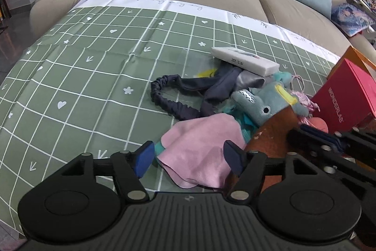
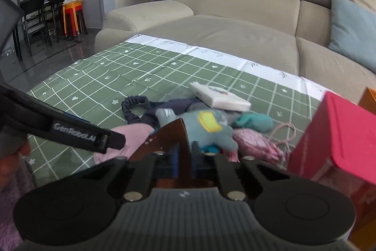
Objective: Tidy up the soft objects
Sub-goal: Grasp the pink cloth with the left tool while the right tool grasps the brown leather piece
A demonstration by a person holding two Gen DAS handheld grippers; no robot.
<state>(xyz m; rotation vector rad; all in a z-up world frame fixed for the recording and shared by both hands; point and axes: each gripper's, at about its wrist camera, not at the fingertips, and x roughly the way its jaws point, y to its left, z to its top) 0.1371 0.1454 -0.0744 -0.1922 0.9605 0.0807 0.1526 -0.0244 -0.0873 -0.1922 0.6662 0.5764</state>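
On the green checked cloth (image 1: 94, 77) that covers the bench, the soft things lie heaped toward three o'clock in the left wrist view: a pink cloth (image 1: 199, 145) nearest, a grey-blue plush toy (image 1: 258, 102) behind it at one o'clock, a dark elastic headband (image 1: 169, 95) at eleven o'clock of the cloth, and a white packet (image 1: 244, 60) resting on top at the far side. A red box (image 1: 340, 98) stands just beside the heap at three o'clock.

The left claw (image 1: 190, 157) hangs over the pink cloth, fingers apart and straddling its near edge, tilted steeply downward; nothing is pinched yet. The right claw (image 2: 185, 157) is closed on the edge of a brown board-like flap (image 2: 174, 133), which rises between its fingers; what the flap belongs to I cannot tell.

The step in hand looks like picking up the pink cloth. Next, the left claw would need to sink a little and close on the fabric's edge without catching the cloth beneath.
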